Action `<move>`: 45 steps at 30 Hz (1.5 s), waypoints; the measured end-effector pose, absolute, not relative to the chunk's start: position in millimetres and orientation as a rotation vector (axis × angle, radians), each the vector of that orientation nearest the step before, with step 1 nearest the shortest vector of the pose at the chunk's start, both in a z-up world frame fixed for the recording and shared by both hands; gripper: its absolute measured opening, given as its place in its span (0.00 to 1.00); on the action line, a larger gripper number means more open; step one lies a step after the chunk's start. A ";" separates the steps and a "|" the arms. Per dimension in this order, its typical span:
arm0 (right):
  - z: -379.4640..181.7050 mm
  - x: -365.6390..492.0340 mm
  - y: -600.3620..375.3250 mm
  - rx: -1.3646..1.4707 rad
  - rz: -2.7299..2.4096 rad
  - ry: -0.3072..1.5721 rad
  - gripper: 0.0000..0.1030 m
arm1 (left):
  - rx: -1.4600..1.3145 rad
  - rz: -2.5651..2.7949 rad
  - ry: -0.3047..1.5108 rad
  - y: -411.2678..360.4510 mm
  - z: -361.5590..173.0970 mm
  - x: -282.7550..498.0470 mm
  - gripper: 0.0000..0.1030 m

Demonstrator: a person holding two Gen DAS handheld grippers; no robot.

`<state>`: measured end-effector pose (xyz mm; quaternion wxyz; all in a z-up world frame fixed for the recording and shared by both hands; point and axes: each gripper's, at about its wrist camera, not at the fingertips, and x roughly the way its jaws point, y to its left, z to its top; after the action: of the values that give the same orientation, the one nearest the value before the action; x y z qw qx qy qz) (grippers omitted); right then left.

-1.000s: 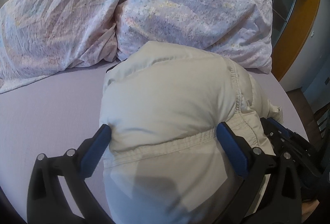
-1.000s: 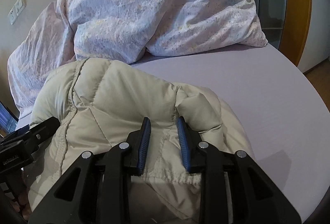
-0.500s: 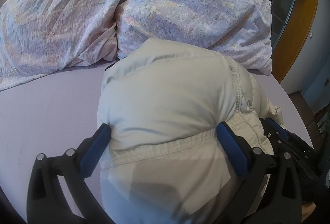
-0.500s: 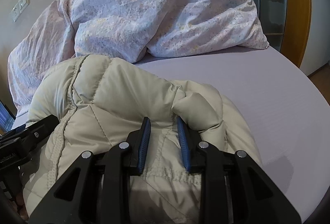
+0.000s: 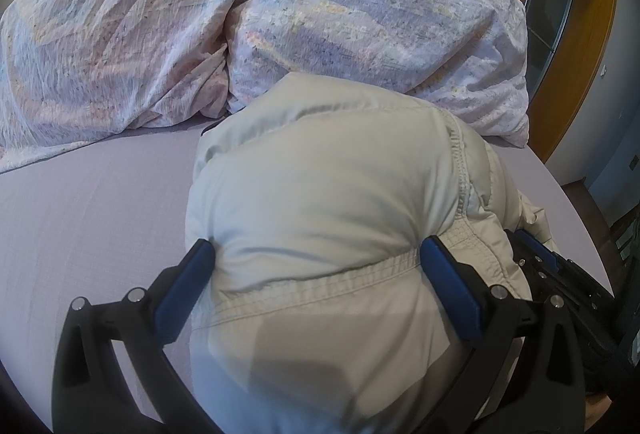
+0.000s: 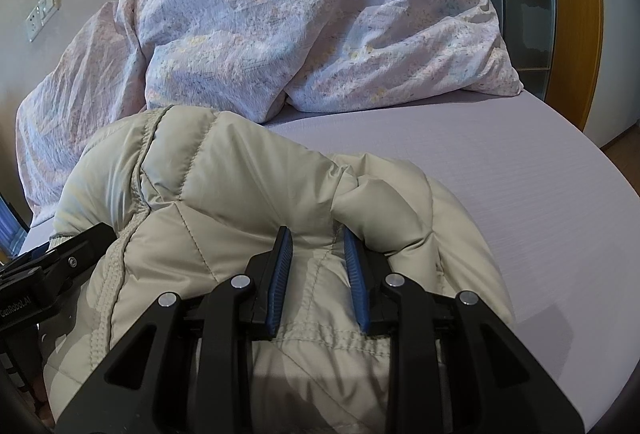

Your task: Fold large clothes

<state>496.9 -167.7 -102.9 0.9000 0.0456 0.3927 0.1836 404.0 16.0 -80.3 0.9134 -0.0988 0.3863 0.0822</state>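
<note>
Jacket [image 5: 320, 194] bunched on bed [image 5: 92, 202]; left claw [image 5: 316, 266] wide; right claw [image 6: 318, 258] pinching fold.

Jacket: the beige quilted puffer jacket [image 5: 328, 194] is lying bunched on the lilac fitted bed sheet [image 5: 88, 218], near its front edge.
Duvet: the crumpled pastel-patterned duvet [image 5: 200, 18] is lying behind the jacket, touching it, along the far edge.
Grippers: the left gripper [image 5: 316, 266] is straddling the jacket's front; the right gripper [image 6: 316, 254] is sitting just right of it.
</note>
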 end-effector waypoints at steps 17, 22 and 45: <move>-103.8 498.2 -167.3 0.094 0.379 0.795 0.27 | -0.200 0.169 0.793 16.0 -80.8 403.7 0.98; -104.0 497.2 -167.6 0.094 0.379 0.795 0.27 | -0.198 0.170 0.791 16.2 -80.8 403.8 0.98; -66.0 490.9 -182.9 0.071 0.410 0.928 0.83 | -0.215 0.128 0.883 29.9 -48.3 380.3 0.98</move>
<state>490.9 -182.9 -66.0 0.8734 0.0340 0.4444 0.1964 380.3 29.9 -48.3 0.8965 -0.1039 0.4263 0.0616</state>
